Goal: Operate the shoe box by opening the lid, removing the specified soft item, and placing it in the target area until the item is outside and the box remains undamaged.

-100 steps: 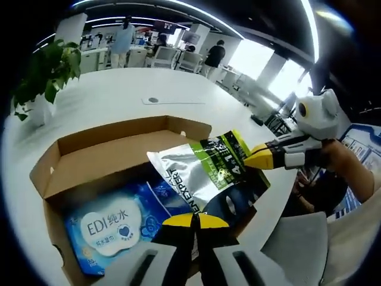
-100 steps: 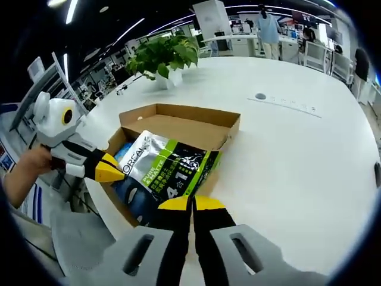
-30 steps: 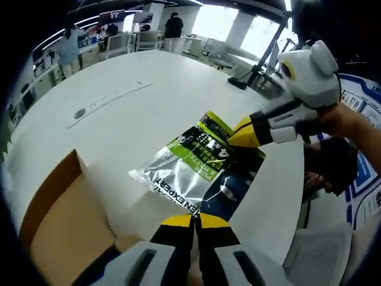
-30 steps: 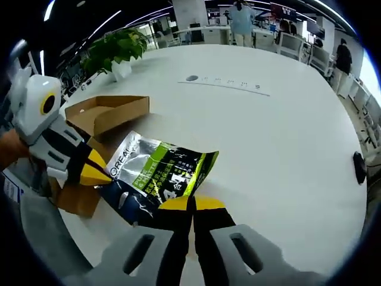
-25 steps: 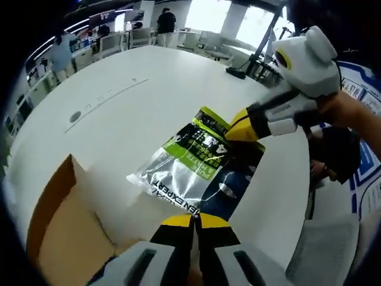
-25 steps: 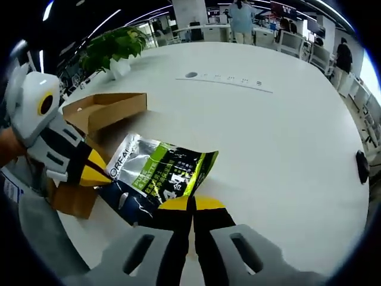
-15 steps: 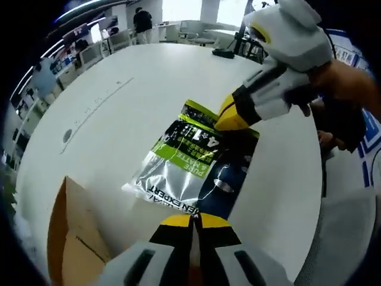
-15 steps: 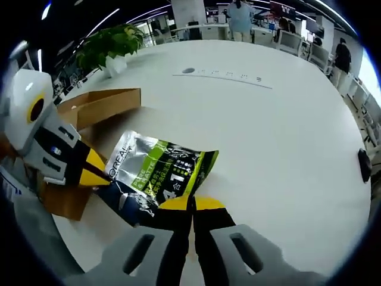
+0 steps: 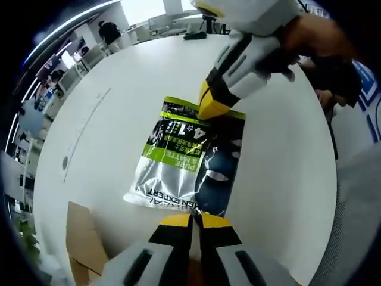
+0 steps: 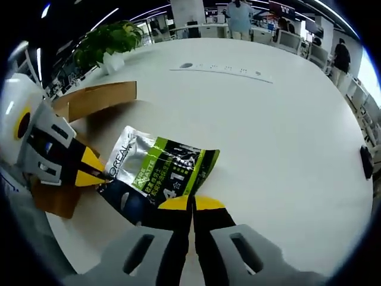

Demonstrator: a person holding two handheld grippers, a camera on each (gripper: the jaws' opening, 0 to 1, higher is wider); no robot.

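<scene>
A silver, green and dark blue soft pouch [image 9: 184,161] lies flat just over or on the white table [image 9: 107,119], outside the cardboard shoe box [image 9: 82,244]. My left gripper [image 9: 191,220] is shut on the pouch's near edge. My right gripper [image 9: 213,106] comes in from the upper right, shut on the opposite edge, with a hand behind it. In the right gripper view the same pouch [image 10: 158,170] spans between my right gripper [image 10: 191,205] and my left gripper [image 10: 92,170], both shut on it. The open box [image 10: 95,98] stands behind the left gripper.
A potted plant [image 10: 110,44] stands on the table beyond the box. A small black object [image 10: 365,161] lies near the table's right edge. People [image 10: 241,13] and desks are in the background. Bare white tabletop [image 10: 268,125] stretches right of the pouch.
Both grippers carried the pouch out of the box, sideways over the table and lower towards its surface. Both have kept hold throughout, and the box now lies off to the side.
</scene>
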